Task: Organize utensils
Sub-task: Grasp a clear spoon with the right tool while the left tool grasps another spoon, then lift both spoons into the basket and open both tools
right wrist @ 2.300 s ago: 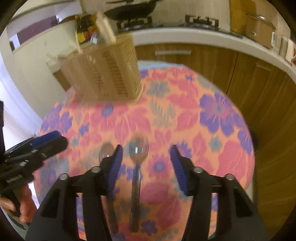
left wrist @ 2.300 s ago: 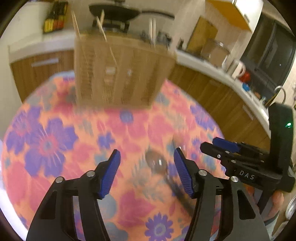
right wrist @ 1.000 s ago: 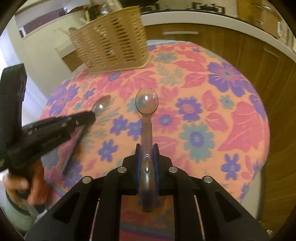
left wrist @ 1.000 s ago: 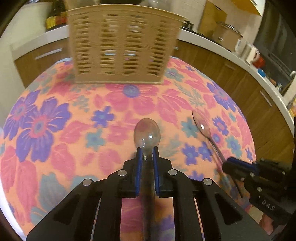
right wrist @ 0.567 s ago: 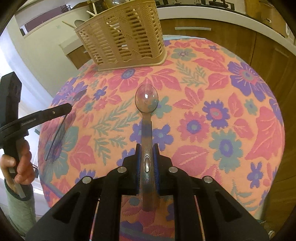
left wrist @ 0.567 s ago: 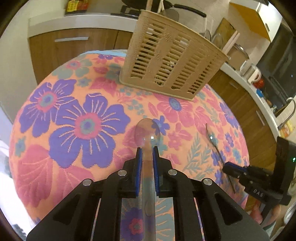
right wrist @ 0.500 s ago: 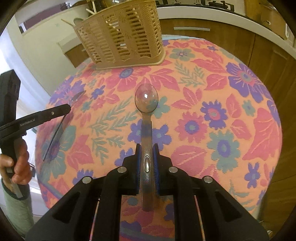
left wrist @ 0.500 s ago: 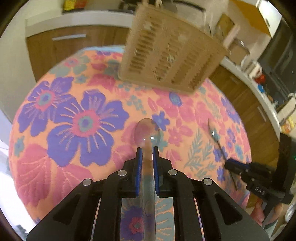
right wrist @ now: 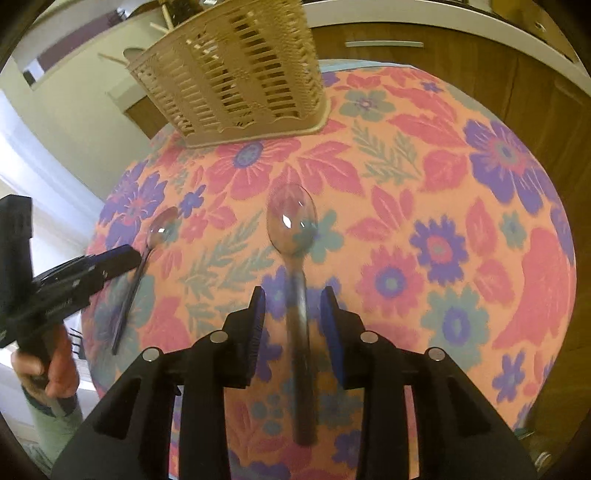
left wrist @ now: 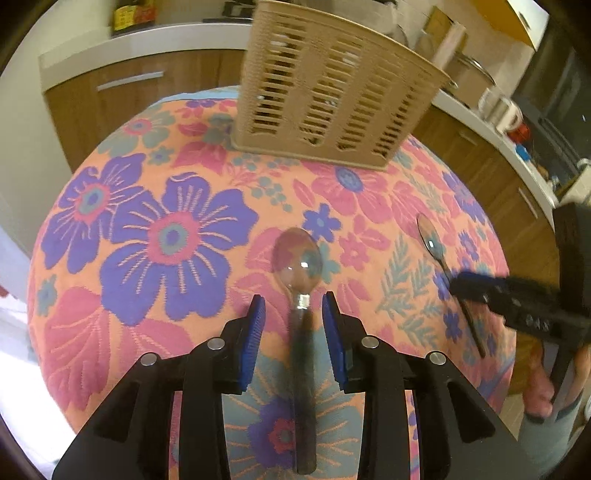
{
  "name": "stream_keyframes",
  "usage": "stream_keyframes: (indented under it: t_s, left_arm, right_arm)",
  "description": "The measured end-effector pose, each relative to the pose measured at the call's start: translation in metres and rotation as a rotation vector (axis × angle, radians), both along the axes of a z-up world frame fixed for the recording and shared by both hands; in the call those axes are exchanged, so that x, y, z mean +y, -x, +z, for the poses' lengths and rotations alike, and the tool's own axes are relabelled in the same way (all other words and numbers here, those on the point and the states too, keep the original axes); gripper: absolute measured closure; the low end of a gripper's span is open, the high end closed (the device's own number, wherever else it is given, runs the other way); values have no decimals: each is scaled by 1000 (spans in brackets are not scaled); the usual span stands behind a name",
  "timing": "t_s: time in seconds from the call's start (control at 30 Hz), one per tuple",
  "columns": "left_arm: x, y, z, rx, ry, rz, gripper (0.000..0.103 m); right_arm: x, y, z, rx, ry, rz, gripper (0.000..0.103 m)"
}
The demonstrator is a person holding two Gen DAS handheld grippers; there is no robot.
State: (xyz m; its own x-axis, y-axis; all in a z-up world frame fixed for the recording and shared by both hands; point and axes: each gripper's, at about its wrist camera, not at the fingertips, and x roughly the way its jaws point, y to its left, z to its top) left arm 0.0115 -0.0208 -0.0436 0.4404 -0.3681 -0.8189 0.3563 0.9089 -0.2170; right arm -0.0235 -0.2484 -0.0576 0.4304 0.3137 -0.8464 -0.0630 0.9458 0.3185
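Two clear-bowled spoons with dark handles lie flat, well apart: one spoon at frame centre, the other spoon likewise. A beige slatted basket stands at the upper centre.

No text can be read; the bottle label is too blurred.

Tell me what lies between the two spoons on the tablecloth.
Nothing but bare floral tablecloth. The right wrist view shows it best: only cloth separates the left spoon from the right spoon.
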Motion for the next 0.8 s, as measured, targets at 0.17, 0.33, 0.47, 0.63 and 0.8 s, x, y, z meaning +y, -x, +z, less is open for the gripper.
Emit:
stream_keyframes:
  t_s: [0.17,0.33,0.47,0.63,0.8]
  left_arm:
    - [-17,-3,-2,0,-85,-32,72]
    - [-35,-5,-3,-38,-226,-36,88]
    - [-37,-2,1,-76,-209,-36,93]
    - [-21,2,48,-196,-28,-31,93]
    - [-1,-2,111,-367,155,12,93]
  right_arm:
    - [19,-23,3,30,114,12,75]
    - [36,-32,3,36,260,53,91]
    - [40,-30,6,14,272,92,93]
    - [33,-21,39,-99,137,120,93]
    - [20,-15,102,-314,32,112,93]
